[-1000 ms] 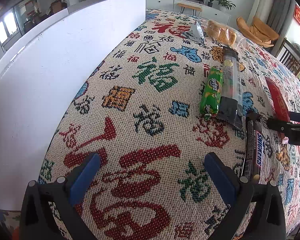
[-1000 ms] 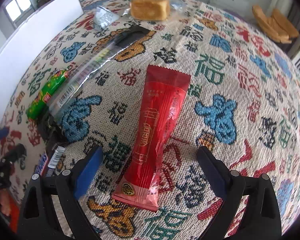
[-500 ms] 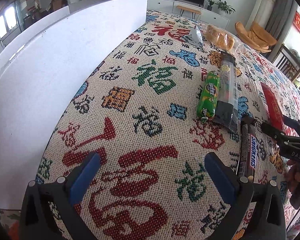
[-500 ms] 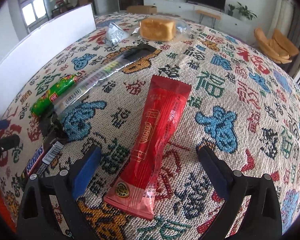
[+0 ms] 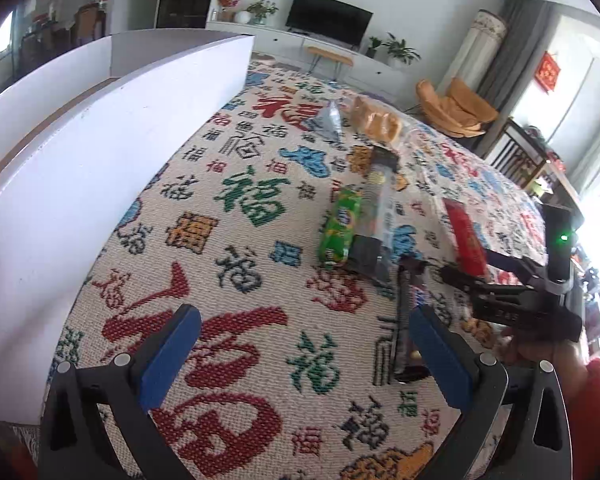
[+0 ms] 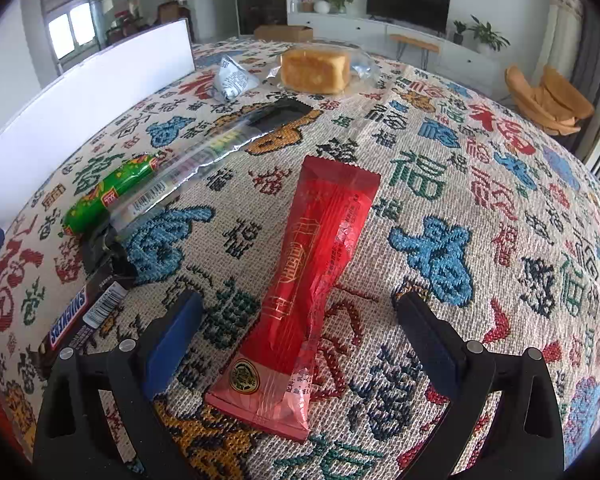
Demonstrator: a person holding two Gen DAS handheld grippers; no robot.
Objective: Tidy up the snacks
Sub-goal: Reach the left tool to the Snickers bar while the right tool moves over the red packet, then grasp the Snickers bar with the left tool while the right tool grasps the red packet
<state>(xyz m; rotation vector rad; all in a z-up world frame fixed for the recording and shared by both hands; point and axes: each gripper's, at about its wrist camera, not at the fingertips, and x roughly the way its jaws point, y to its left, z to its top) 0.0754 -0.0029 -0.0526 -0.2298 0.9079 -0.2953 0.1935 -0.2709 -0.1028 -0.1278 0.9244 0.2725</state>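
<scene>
Red foil is what the right hand-held gripper (image 6: 296,332) is lined up on: the long red snack packet (image 6: 320,264) lies flat on the bench (image 6: 500,184), its near end sitting between the blue pads, which are spread wide apart and not touching it. So nothing is grabbed yet. The left hand-held gripper (image 5: 304,356) is likewise wide open, hovering over bare patterned cloth with nothing between its fingers.

Progress-wise, it looks like early days. Every snack seems to be out loose on the cloth. Taking the red snack packet as the landmark: the Snickers bar (image 6: 72,320) lies to its left near the bench edge, the clear sleeve of sweets (image 6: 196,160) runs diagonally beyond and left of it, and the green roll (image 6: 108,192) sits just beside that sleeve on its far-left side. Further back from the packet are a small silver pouch (image 6: 232,78) and a wrapped bread loaf (image 6: 316,68). The white board (image 6: 80,108) stands along the far left side; whether it's part of a box for the snacks isn't clear.

Obstacles: not much. The packet has free cloth on both sides, so closing on it should be easy, though thin crinkly foil may slip. The Snickers bar sits close to the left gripper's right finger.
</scene>
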